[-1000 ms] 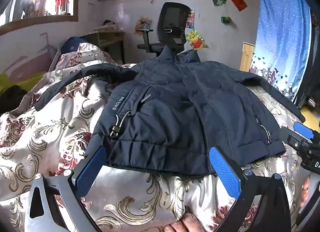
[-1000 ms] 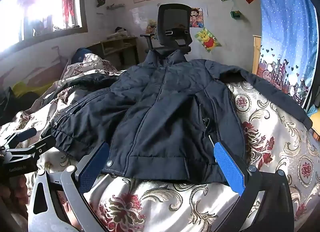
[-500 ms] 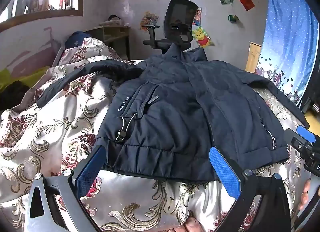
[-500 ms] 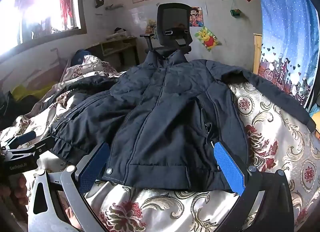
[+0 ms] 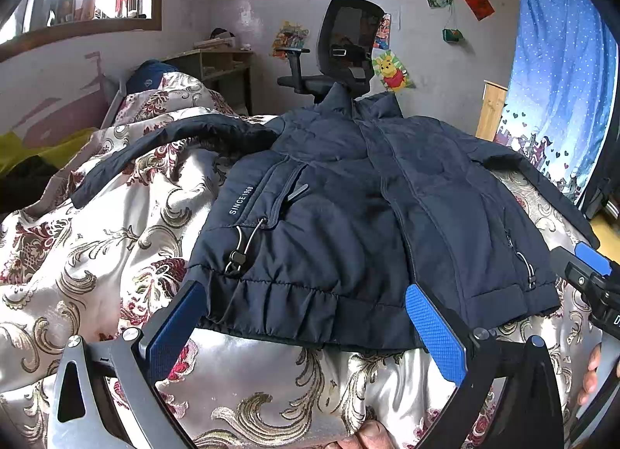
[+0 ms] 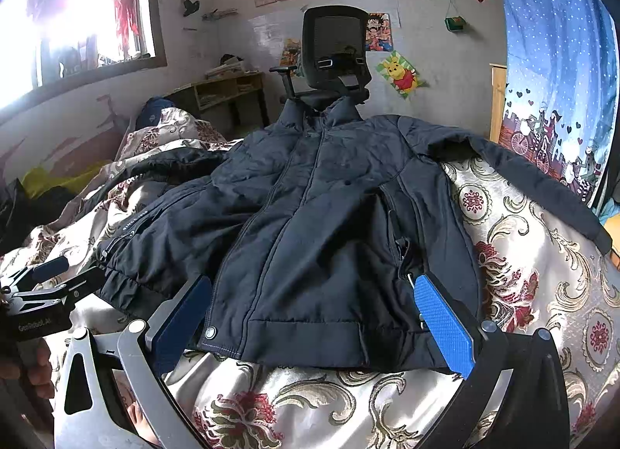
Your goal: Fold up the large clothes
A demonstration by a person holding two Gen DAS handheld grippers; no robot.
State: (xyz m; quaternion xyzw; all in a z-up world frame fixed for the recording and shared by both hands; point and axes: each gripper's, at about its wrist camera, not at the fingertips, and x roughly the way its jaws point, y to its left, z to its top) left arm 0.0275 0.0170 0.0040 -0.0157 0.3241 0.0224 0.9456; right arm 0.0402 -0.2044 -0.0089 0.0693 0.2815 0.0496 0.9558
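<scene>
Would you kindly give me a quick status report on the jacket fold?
Left tool and right tool open, empty, at the hem. Dark navy padded jacket flat on the floral satin bedspread, zipped, sleeves spread, unfolded. Nothing in the way.

Beyond my blue finger pads [image 5: 436,328] I see a navy jacket [image 5: 348,216] on a cream bedspread [image 6: 542,274] patterned with gold scrolls and dark-red flowers.

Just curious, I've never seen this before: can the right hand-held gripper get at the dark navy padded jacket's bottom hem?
Probably yes: the right hand-held gripper is open, the dark navy padded jacket hem lies just ahead, nothing between.
</scene>
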